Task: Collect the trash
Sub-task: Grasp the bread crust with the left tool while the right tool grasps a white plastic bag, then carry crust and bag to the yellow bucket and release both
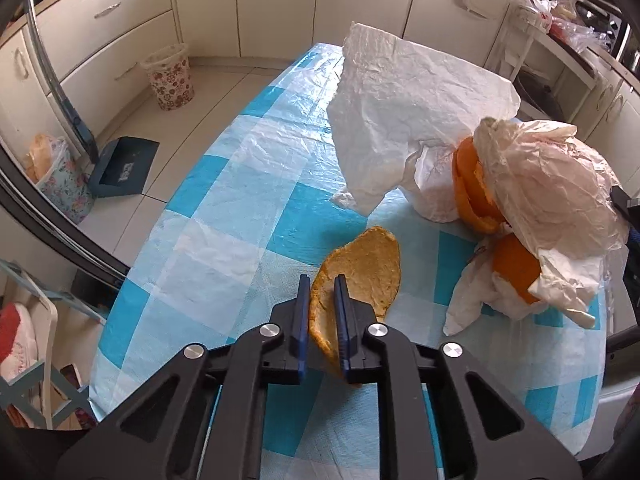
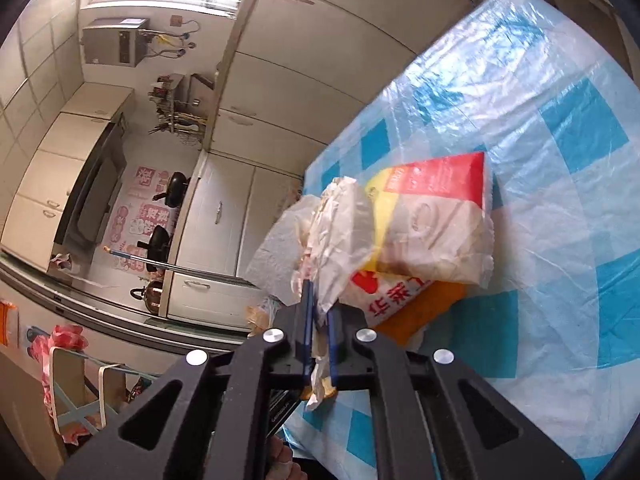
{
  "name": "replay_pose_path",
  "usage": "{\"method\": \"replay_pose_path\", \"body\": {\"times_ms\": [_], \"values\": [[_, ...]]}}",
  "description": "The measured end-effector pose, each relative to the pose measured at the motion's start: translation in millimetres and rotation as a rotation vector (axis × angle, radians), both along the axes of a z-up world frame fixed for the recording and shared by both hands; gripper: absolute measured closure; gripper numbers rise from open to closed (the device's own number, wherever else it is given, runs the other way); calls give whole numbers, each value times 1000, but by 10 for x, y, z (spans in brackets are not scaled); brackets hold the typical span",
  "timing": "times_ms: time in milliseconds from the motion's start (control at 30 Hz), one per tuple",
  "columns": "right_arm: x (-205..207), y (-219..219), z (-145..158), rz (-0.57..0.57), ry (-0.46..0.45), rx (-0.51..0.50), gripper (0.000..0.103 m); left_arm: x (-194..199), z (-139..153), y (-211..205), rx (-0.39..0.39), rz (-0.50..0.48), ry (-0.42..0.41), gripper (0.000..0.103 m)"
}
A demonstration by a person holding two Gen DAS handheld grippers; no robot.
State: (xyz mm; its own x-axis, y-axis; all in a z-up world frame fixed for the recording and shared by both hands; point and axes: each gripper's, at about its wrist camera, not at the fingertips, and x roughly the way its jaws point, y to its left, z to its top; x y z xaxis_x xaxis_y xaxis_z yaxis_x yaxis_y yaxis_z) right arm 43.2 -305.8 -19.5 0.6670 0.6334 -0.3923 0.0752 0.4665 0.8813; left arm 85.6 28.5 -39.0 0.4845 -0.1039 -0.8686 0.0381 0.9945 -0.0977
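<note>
My left gripper [image 1: 322,280] is shut on a large piece of orange peel [image 1: 360,276], pith side up, held over the blue-and-white checked tablecloth [image 1: 224,200]. To its right a white plastic bag [image 1: 420,112] stands open, with orange peels [image 1: 474,188] inside it. My right gripper [image 2: 319,294] is shut on the rim of that white plastic bag [image 2: 340,232]. In the right wrist view a red, yellow and white printed wrapper [image 2: 432,216] and an orange peel [image 2: 424,308] show through or under the bag.
A patterned waste bin [image 1: 170,78] stands on the floor beyond the table's left edge, next to a blue dustpan [image 1: 122,166]. Cream cabinets [image 1: 280,0] line the room. A folding chair with cloth [image 1: 24,344] stands at the near left.
</note>
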Motion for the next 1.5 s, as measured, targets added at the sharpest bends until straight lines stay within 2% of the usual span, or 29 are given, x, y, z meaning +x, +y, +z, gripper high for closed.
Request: {"method": "replay_pose_path", "body": {"times_ms": [67,267,400,500,767,867,1067,1200,1333,1500], "values": [[0,22,148,6,-70,-25,98,-12,29,50,-44,7,-2,95],[-113,45,520,24,-270,-25,98,-42,68,89,-89,1,-22,96],[-213,-139,598,2,-316,-20,98,-93,167,86,-122,-21,-63,96],[-274,-270,623,-1,-332,-19,98,-108,218,56,-105,-22,-87,96],[-600,-241,990,139,-521,1,98,-147,298,26,-114,-28,-120,96],[-719,-290,1073,144,-555,-17,98,-182,351,3,-129,-39,-141,96],[-922,-768,1027,3,-528,-39,98,-278,488,-138,-181,-101,-184,96],[-1118,-1131,939,-124,-467,-76,98,-342,521,-297,-214,-158,-182,96],[-1286,-1450,732,-240,-369,-122,98,-427,566,-505,-222,-216,-180,96],[-1406,-1859,242,-370,-176,-173,98,-583,674,-851,-241,-301,-180,96]]}}
